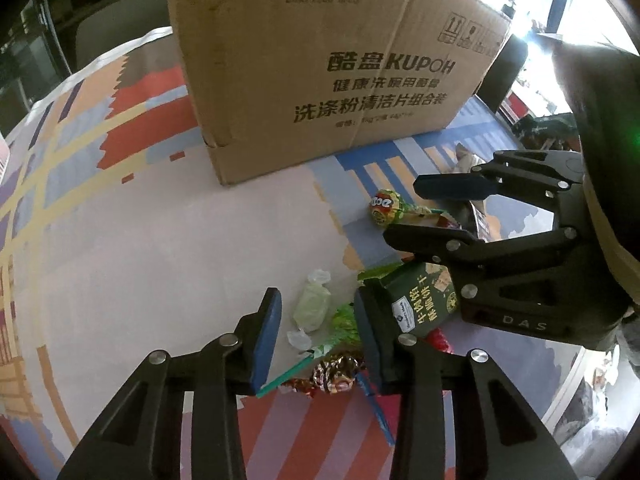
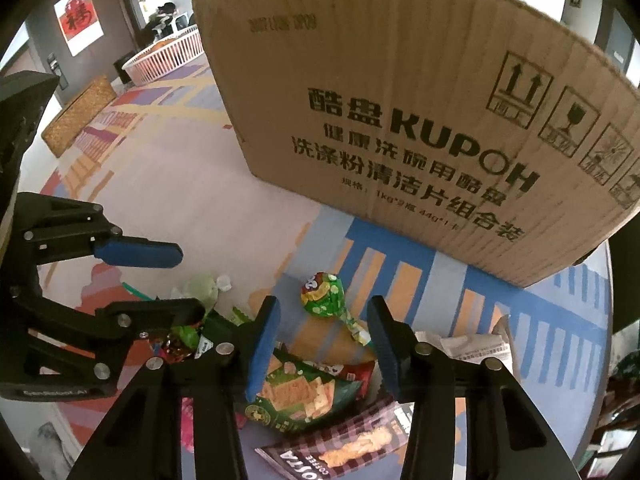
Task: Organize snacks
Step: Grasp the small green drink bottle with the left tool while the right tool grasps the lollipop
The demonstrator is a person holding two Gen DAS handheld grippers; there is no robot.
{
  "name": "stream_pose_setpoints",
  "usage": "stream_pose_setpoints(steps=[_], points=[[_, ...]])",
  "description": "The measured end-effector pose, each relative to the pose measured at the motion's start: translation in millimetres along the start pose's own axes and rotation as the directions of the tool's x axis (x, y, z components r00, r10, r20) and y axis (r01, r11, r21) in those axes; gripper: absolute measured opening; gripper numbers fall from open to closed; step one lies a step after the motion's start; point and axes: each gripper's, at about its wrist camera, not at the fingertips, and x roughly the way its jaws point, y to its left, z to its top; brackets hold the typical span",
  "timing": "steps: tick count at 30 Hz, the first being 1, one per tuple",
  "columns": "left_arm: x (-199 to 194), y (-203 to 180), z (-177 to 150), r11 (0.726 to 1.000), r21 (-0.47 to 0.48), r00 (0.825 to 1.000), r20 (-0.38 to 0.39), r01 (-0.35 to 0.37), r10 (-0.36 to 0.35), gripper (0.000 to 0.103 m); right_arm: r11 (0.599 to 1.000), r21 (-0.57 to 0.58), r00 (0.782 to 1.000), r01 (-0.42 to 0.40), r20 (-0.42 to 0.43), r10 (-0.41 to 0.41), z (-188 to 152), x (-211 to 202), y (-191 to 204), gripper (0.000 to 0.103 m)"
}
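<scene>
Both jaws gape wide, empty. Between the left gripper's [image 1: 316, 336] jaws lies a pale twist-wrapped candy [image 1: 311, 307]: light, crinkly, best pinched across its middle. The right gripper [image 2: 324, 344] hangs over a green lollipop [image 2: 323, 289], best taken at its hard head.

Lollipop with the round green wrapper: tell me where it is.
The lollipop lies on the tablecloth just before the cardboard box, ahead between the right tool's open fingers, beyond the green snack bag.
</scene>
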Motion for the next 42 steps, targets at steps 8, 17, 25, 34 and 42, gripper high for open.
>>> stream_pose_setpoints(steps=[8, 17, 25, 34, 42], points=[[9, 6, 7, 0.998, 0.059, 0.996, -0.088, -0.007, 0.013, 0.024, 1.000, -0.028, 1.000, 0.013, -0.012, -0.014, 1, 4, 1, 0.042], [25, 0, 6, 0.997, 0.073, 0.993, -0.115, 0.008, 0.001, 0.019, 0.999, -0.048, 1.000, 0.006, -0.019, -0.007, 2, 9, 4, 0.039], [23, 1, 8, 1.000, 0.022, 0.995, -0.099, 0.016, -0.014, 0.019, 0.999, -0.038, 0.999, 0.001, -0.037, -0.003, 3, 17, -2, 0.031], [7, 9, 8, 0.997, -0.072, 1.000, -0.019, 0.013, -0.014, 0.019, 0.998, -0.062, 1.000, 0.018, 0.003, -0.018, 3, 12, 4, 0.025], [-18, 5, 10, 0.993, -0.113, 0.996, 0.079, -0.018, 0.027, 0.019, 0.998, -0.048, 0.996, 0.032, 0.081, -0.028, 8, -14, 3, 0.025]])
